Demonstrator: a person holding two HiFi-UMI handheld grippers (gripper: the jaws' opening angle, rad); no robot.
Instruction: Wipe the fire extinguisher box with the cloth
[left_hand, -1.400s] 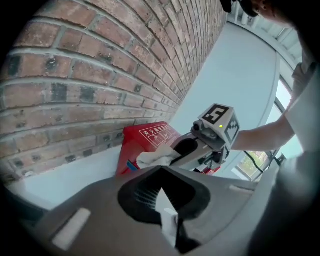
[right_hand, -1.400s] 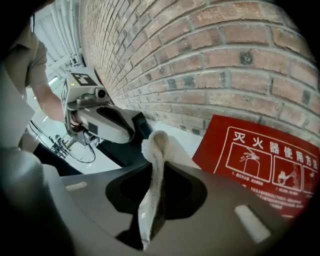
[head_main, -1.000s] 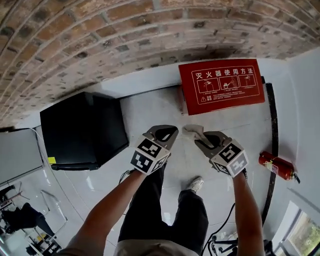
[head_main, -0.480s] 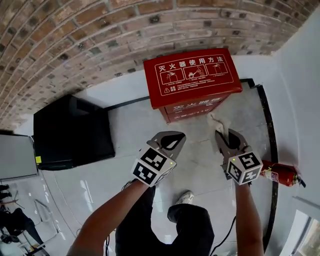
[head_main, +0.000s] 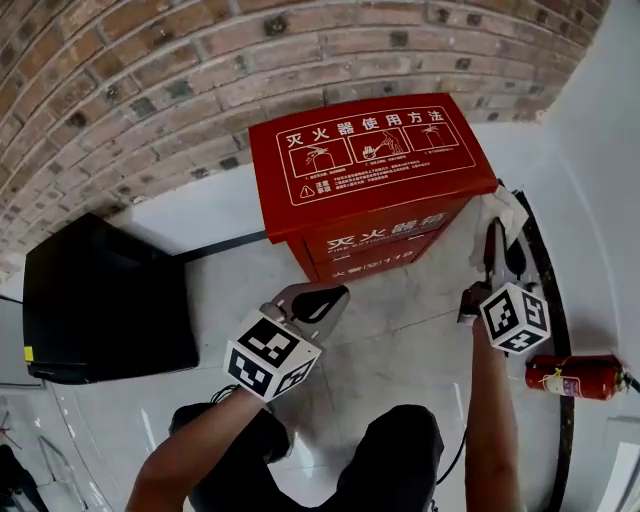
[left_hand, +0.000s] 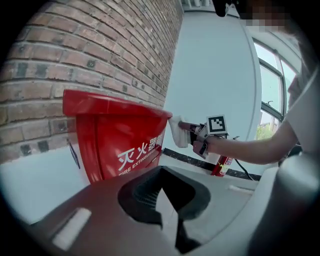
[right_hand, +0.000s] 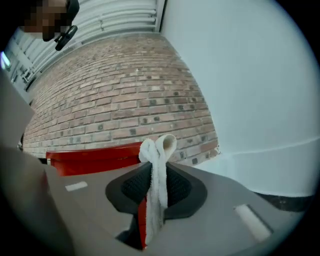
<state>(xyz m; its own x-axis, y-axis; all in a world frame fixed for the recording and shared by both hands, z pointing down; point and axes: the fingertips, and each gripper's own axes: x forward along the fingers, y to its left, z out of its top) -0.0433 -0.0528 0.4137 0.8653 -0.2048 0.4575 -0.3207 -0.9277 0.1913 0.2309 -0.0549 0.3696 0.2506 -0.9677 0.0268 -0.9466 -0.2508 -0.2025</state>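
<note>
Brick wall (head_main: 200, 60) | one box (head_main: 370, 170), one extinguisher (head_main: 575, 377) | right gripper (head_main: 497, 235) fingers pinch one cloth (head_main: 500, 212) | left gripper (head_main: 335, 296) closed

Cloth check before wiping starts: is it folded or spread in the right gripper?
Folded: the cloth is doubled into a narrow loop, pinched between the right gripper's jaws.

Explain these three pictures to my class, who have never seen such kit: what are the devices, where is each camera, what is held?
A person, not a robot, holds a two-jaw gripper in each hand; the patterned cubes belong to them. The head view looks down from the person's head; the other two cameras ride on the grippers. The right gripper pinches a white cloth at the right corner of the red fire extinguisher box. The left gripper holds nothing. On the floor are a fire extinguisher and a black cabinet.
</note>
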